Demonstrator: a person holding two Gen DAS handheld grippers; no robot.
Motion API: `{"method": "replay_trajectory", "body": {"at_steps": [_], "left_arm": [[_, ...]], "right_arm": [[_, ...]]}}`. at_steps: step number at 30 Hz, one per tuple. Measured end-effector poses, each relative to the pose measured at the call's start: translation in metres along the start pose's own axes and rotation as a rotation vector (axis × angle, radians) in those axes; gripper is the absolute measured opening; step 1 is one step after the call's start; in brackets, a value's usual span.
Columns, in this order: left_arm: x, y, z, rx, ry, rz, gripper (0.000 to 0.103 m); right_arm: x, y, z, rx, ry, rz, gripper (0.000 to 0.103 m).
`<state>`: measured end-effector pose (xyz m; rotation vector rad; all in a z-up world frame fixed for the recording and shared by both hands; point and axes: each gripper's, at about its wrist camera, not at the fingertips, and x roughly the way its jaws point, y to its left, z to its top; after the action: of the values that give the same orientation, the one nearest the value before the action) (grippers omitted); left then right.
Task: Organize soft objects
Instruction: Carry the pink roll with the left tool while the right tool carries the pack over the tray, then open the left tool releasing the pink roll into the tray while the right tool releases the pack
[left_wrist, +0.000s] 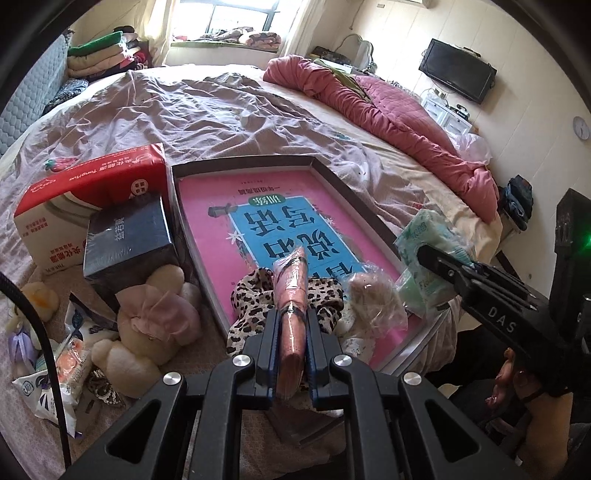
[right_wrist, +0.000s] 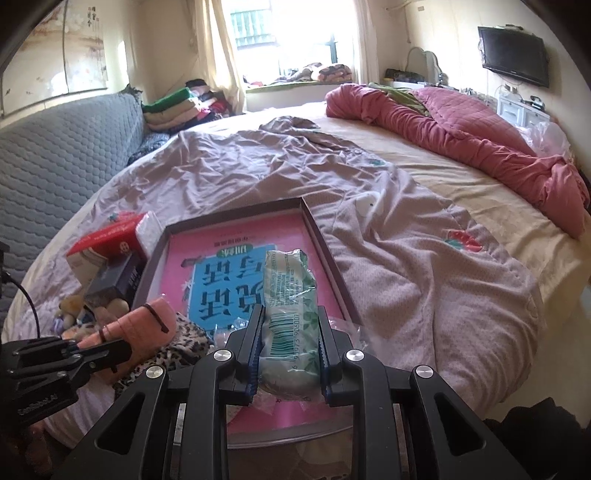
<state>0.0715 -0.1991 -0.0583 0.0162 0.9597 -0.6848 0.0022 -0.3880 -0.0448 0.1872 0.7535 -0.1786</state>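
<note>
surface: rumpled mauve sheet on bed | room: window, wall tv

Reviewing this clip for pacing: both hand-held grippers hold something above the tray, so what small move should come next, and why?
Probably lower the right hand-held gripper a little and release the tissue pack into the tray. Its jaws are shut on the pack above the tray's bare pink floor, while the left hand-held gripper holds a pink roll over the leopard cloth.
</note>
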Motion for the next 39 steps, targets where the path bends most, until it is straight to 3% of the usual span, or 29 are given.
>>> {"method": "replay_trajectory", "body": {"at_steps": [21,39], "left_arm": [[0.01,0.005,-0.001,-0.003,0.022,-0.025,0.013],[0.01,0.006,-0.002,-0.011,0.03,-0.048,0.013]], "right_arm": [[0.028,0.016,-0.012,-0.032,0.049,-0.023,0.028],[0.022,0.021,-0.011,-0.008,0.047,-0.004,0.045]]}}
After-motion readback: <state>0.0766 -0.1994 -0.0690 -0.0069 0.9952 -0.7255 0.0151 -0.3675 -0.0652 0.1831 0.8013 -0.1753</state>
